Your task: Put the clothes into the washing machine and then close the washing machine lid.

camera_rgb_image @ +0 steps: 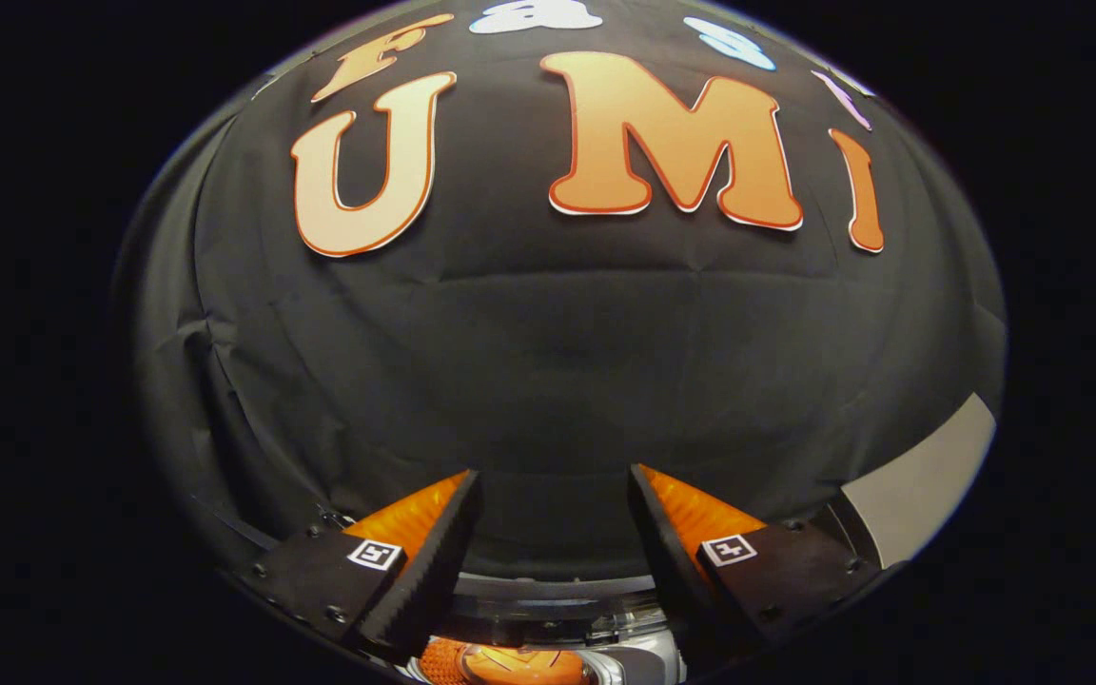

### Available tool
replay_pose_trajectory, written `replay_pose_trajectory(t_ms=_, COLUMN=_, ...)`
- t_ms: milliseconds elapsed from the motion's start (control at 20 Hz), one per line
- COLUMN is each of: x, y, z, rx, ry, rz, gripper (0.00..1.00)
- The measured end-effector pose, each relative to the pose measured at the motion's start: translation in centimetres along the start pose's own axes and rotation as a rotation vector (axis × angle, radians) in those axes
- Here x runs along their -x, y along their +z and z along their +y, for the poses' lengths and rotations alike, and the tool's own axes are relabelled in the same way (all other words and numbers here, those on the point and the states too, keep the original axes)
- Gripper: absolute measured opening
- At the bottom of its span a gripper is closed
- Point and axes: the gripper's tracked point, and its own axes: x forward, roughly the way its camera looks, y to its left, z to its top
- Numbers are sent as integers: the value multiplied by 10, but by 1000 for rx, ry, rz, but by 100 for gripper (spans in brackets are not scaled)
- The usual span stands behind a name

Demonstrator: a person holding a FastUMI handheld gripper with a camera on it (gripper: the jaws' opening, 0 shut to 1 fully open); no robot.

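My gripper is open, its two fingers spread wide with nothing between them, pointing at the black cloth wall. Low between the fingers' bases I see the top of the washing machine, a curved pale rim with shiny parts. An orange ribbed item lies inside or on it, just under the fingers; I cannot tell whether it is clothing. The machine's lid cannot be made out.
The black cloth wall stands straight ahead beyond the fingers. A pale grey strip of surface shows to the right of the right finger.
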Motion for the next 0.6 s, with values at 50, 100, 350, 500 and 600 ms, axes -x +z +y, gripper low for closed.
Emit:
replay_pose_trajectory(t_ms=50, x=6, y=-1, z=-1, rx=-6, ry=1, rz=-5, gripper=99)
replay_pose_trajectory(t_ms=100, x=12, y=3, z=0, rx=-3, ry=16, rz=-41, gripper=99)
replay_pose_trajectory(t_ms=350, x=39, y=-13, z=1, rx=7, ry=23, rz=-67, gripper=100)
replay_pose_trajectory(t_ms=500, x=65, y=-30, z=1, rx=11, ry=24, rz=-69, gripper=99)
replay_pose_trajectory(t_ms=600, x=80, y=-42, z=2, rx=18, ry=26, rz=-64, gripper=99)
